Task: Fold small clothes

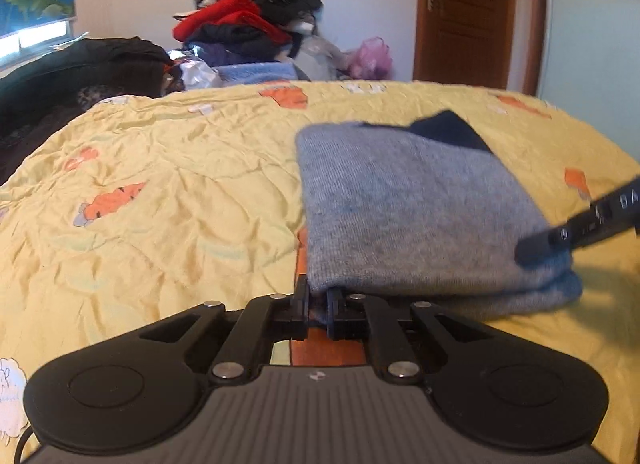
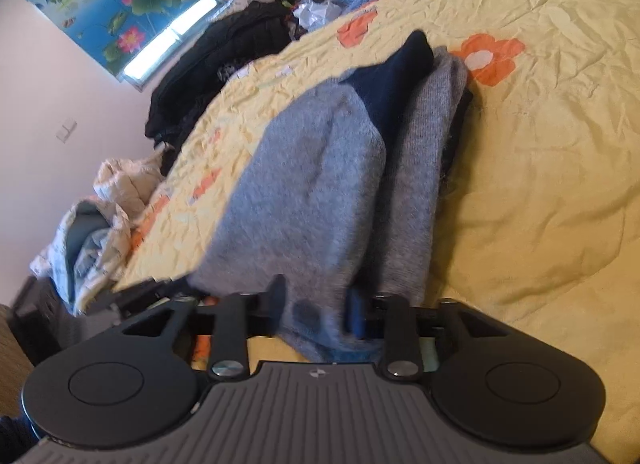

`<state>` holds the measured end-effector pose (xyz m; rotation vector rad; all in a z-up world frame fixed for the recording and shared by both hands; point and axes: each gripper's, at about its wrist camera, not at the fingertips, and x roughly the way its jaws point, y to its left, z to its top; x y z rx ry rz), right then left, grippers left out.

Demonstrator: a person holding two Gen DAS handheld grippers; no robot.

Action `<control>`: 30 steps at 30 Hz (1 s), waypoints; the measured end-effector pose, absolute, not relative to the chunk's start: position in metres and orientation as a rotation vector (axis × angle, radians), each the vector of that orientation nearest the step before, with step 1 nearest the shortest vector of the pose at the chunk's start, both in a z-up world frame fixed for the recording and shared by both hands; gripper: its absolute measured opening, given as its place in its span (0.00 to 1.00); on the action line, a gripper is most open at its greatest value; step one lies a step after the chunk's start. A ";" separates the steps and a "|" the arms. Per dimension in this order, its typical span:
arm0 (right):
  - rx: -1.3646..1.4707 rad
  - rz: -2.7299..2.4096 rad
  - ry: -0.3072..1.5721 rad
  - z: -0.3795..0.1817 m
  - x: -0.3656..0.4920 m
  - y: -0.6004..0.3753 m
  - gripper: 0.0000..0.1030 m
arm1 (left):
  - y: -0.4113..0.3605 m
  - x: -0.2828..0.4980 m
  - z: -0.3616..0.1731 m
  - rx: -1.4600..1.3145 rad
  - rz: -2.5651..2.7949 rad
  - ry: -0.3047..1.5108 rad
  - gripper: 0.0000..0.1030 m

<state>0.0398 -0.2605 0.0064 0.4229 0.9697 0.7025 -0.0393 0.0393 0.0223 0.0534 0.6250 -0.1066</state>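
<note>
A grey knit garment (image 1: 408,203) with a dark navy part (image 1: 448,131) lies folded on the yellow bedspread (image 1: 160,167). My left gripper (image 1: 318,300) is shut on its near left corner. My right gripper (image 1: 532,254) comes in from the right and pinches the near right corner. In the right wrist view the grey garment (image 2: 304,191) hangs folded over itself, navy part (image 2: 396,79) at the far end, and my right gripper (image 2: 316,304) is shut on a thick bunch of its edge.
A heap of red, black and blue clothes (image 1: 248,19) is piled beyond the bed's far edge, with dark clothing (image 1: 80,63) at the left. A wooden door (image 1: 464,11) stands behind. White bedding (image 2: 100,215) lies off the bed's side.
</note>
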 end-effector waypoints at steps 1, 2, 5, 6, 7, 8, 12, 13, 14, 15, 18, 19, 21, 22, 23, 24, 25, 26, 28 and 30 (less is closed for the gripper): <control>0.438 0.717 0.958 0.009 0.038 -0.260 0.16 | 0.041 -0.042 0.027 0.047 -0.112 0.610 0.05; 0.460 0.740 0.937 0.015 0.034 -0.262 0.16 | 0.042 -0.045 0.031 0.051 -0.126 0.600 0.05; 0.488 0.767 0.895 0.021 0.026 -0.267 0.16 | 0.047 -0.038 0.021 0.030 -0.123 0.663 0.05; 0.491 0.746 0.936 0.010 0.031 -0.267 0.16 | 0.050 -0.031 0.013 0.003 -0.111 0.709 0.05; 0.485 0.711 0.981 -0.003 0.035 -0.268 0.16 | 0.054 -0.027 0.008 -0.034 -0.107 0.736 0.05; 0.500 0.702 1.003 -0.012 0.037 -0.270 0.15 | 0.055 -0.028 0.009 -0.057 -0.104 0.731 0.06; 0.587 0.689 0.922 -0.002 0.025 -0.285 0.33 | 0.057 -0.031 0.011 -0.056 -0.108 0.771 0.09; 0.576 0.670 0.886 0.005 0.019 -0.288 0.52 | 0.057 -0.033 0.012 -0.048 -0.104 0.774 0.11; 0.558 0.651 0.854 0.011 0.012 -0.290 0.56 | 0.058 -0.035 0.012 -0.044 -0.097 0.778 0.12; 0.541 0.626 0.832 0.017 0.005 -0.290 0.55 | 0.059 -0.036 0.011 -0.047 -0.087 0.785 0.16; 0.452 0.521 0.818 0.026 -0.014 -0.287 0.56 | 0.058 -0.039 0.011 -0.060 -0.070 0.787 0.19; 0.413 0.489 0.825 0.026 -0.021 -0.284 0.58 | 0.057 -0.040 0.011 -0.059 -0.065 0.790 0.22; 0.345 0.451 0.850 0.023 -0.032 -0.279 0.62 | 0.054 -0.042 0.013 -0.056 -0.067 0.796 0.29; 0.318 0.445 0.864 0.020 -0.037 -0.277 0.63 | 0.052 -0.044 0.013 -0.053 -0.070 0.800 0.34; 0.306 0.444 0.881 0.017 -0.041 -0.275 0.65 | 0.051 -0.046 0.014 -0.051 -0.073 0.804 0.37; 0.307 0.447 0.902 0.014 -0.045 -0.274 0.66 | 0.050 -0.048 0.014 -0.049 -0.074 0.805 0.46; 0.314 0.456 0.916 0.011 -0.048 -0.274 0.68 | 0.049 -0.050 0.014 -0.047 -0.073 0.805 0.53; 0.320 0.463 0.922 0.010 -0.052 -0.274 0.70 | 0.048 -0.052 0.015 -0.043 -0.071 0.804 0.55; 0.318 0.464 0.922 0.011 -0.060 -0.271 0.74 | 0.047 -0.056 0.015 -0.040 -0.067 0.806 0.56; 0.302 0.458 0.929 0.014 -0.067 -0.265 0.78 | 0.047 -0.060 0.016 -0.046 -0.068 0.807 0.56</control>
